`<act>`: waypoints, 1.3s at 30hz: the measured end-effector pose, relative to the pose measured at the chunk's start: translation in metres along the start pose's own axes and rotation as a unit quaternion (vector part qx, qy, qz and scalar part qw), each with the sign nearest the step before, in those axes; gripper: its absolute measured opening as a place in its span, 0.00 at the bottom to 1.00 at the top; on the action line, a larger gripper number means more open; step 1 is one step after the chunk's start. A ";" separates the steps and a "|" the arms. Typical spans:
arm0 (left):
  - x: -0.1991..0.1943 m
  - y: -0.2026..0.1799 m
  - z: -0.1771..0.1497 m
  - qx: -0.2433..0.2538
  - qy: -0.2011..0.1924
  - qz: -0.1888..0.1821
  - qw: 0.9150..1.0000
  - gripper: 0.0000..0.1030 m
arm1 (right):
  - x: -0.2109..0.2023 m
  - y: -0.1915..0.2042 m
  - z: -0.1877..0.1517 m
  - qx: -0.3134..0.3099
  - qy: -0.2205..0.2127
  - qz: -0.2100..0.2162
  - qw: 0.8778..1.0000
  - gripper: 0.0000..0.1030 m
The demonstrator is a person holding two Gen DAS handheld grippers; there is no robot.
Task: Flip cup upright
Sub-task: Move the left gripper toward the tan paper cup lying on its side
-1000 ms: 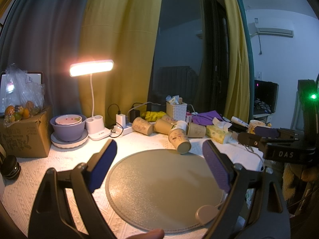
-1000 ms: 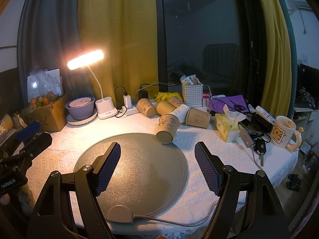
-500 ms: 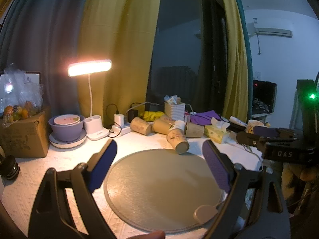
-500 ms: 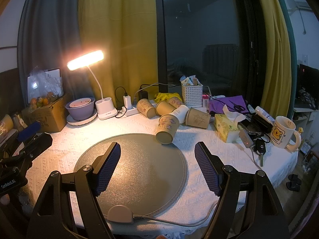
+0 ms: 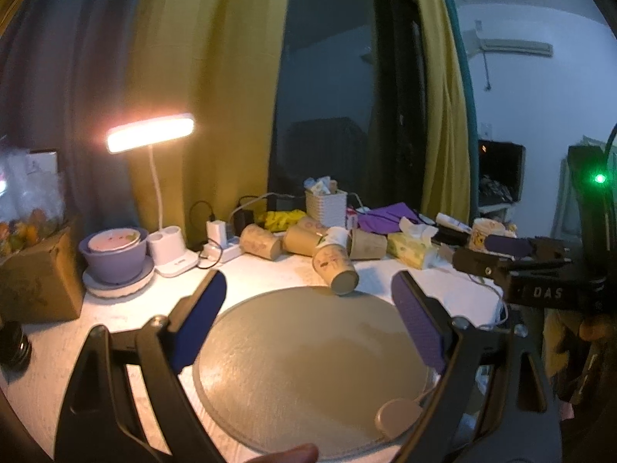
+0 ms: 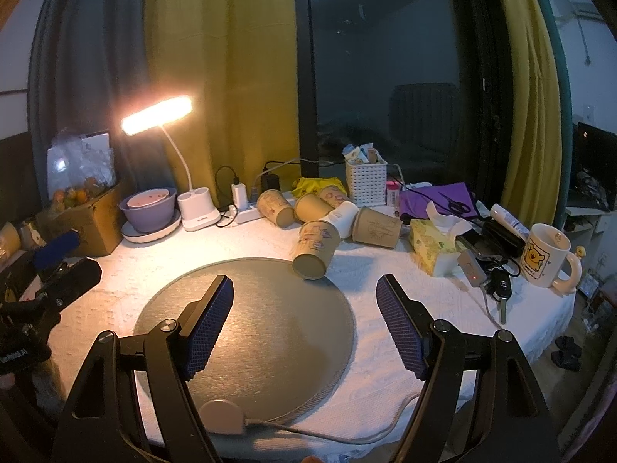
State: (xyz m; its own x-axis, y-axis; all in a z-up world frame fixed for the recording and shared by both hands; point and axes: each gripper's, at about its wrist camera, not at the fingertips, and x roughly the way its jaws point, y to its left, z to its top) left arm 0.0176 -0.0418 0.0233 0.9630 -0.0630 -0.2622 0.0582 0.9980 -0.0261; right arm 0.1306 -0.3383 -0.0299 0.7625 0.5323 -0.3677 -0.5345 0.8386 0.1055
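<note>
1. At the far edge of the round mat (image 6: 246,320), the cup (image 6: 316,247) lies on its side, bottom end resting on the mat rim, mouth end leaning back against the pile of other cups (image 6: 339,212) behind it.
2. Since a second ago, your left gripper (image 5: 308,320) has swung its view slightly left and tilted; the cup has not moved and nothing has touched it. Judgement: the task is not yet begun in earnest; you are only lining up.
3. Your left gripper has its jaws wide apart, holding nothing, hovering over the near half of the mat.
4. Your right gripper (image 6: 304,320) likewise stands spread and unloaded, well short of the cup.
5. Cup axis: it runs from the pile down toward you, bottom pointing at the cameras, angled slightly to your left in the right wrist view, mouth away and raised.
6. Judgement: a grasp across the cup's side wall suits, then a rotation bringing the bottom down onto the mat.
</note>
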 end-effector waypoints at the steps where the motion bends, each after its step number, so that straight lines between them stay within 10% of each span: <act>1: 0.007 -0.001 0.003 0.008 0.004 -0.007 1.000 0.86 | 0.003 -0.004 0.001 0.002 0.001 -0.003 1.000 0.77; 11: 0.096 -0.017 0.015 0.077 0.096 -0.062 0.990 0.86 | 0.048 -0.055 0.005 0.026 0.017 -0.018 0.999 0.77; 20: 0.200 -0.051 0.033 0.182 0.173 -0.101 0.963 0.86 | 0.108 -0.103 0.010 0.047 0.053 -0.025 0.997 0.77; 31: 0.324 -0.086 0.057 0.290 0.218 -0.150 0.920 0.86 | 0.166 -0.154 0.028 0.057 0.061 -0.039 0.996 0.77; 39: 0.399 -0.121 0.056 0.398 0.250 -0.191 0.862 0.86 | 0.200 -0.177 0.032 0.067 0.079 -0.041 0.994 0.77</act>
State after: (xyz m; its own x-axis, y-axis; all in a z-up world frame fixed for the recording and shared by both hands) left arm 0.4098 -0.1877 -0.0239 0.6107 -0.1863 -0.7697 0.7003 0.5809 0.4150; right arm 0.3894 -0.3767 -0.0920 0.7288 0.4463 -0.5192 -0.4117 0.8916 0.1886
